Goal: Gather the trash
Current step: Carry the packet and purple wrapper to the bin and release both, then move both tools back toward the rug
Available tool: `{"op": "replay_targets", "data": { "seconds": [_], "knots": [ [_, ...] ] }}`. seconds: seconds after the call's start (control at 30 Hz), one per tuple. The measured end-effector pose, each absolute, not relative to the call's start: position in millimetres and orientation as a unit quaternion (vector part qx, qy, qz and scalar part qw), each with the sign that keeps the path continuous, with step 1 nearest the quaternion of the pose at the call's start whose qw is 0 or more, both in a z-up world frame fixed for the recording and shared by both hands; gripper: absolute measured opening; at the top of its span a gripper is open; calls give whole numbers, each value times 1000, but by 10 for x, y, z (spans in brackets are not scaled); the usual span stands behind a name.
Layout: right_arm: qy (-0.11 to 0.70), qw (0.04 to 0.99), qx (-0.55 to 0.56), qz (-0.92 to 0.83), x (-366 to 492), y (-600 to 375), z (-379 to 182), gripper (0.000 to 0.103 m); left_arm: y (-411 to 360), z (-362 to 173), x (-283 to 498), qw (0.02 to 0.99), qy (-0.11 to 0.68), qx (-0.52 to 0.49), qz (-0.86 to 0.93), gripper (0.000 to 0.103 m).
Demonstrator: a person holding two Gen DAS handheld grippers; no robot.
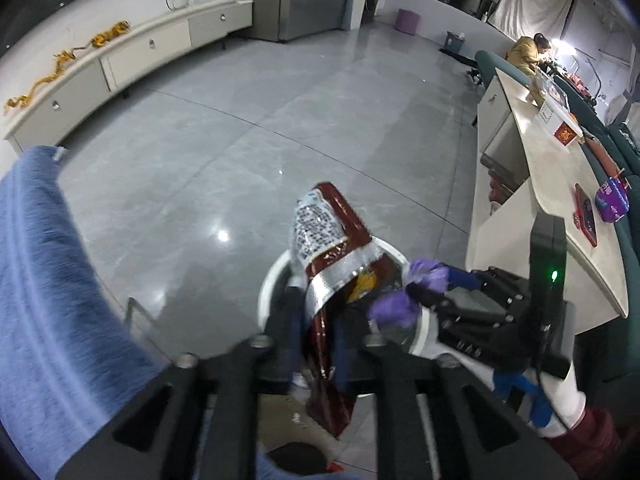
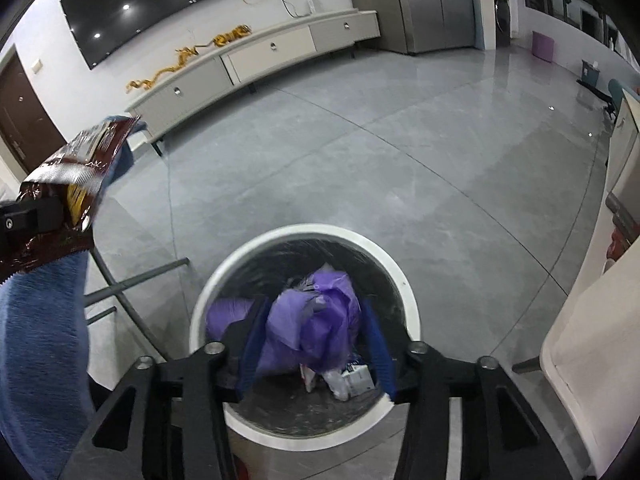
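My left gripper is shut on a dark red and silver snack wrapper, held upright just above the white-rimmed trash bin. The wrapper also shows at the far left of the right wrist view. My right gripper is open directly over the bin. A crumpled purple plastic bag lies between its blue fingers, inside the bin on other scraps. In the left wrist view the right gripper and purple bag hang over the bin's right side.
A blue cloth-covered seat stands at the left with metal legs. A cream table with a phone and a purple packet is at the right. A long low cabinet lines the far wall. Grey tile floor spreads beyond the bin.
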State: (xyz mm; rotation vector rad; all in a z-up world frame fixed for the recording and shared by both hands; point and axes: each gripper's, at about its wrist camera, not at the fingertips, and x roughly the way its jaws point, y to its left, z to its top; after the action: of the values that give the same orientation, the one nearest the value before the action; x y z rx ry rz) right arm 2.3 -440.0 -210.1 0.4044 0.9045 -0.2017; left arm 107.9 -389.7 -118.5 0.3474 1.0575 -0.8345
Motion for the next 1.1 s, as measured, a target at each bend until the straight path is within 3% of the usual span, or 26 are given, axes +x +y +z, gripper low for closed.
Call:
{"op": "replay_targets", "data": {
  "seconds": [0.03,0.1,0.63,1.1],
  "knots": [
    [436,873,194,-99,7,-4413,-2125,51,-3932,-1206,1083,765,490,155,-388,45],
    [439,871,193,-103,-19,-4421,-2138,54,-3989,-1237,1092,764,492,145,-392,50],
    [417,876,205,-130,-305,-4425,-1910,58,-3830,-1015,1019,765,483,102,-414,50],
    [397,891,188,-116,-215,-4219,-1647,59,-3053,-458,1074,814,420,83,-392,50]
  ]
}}
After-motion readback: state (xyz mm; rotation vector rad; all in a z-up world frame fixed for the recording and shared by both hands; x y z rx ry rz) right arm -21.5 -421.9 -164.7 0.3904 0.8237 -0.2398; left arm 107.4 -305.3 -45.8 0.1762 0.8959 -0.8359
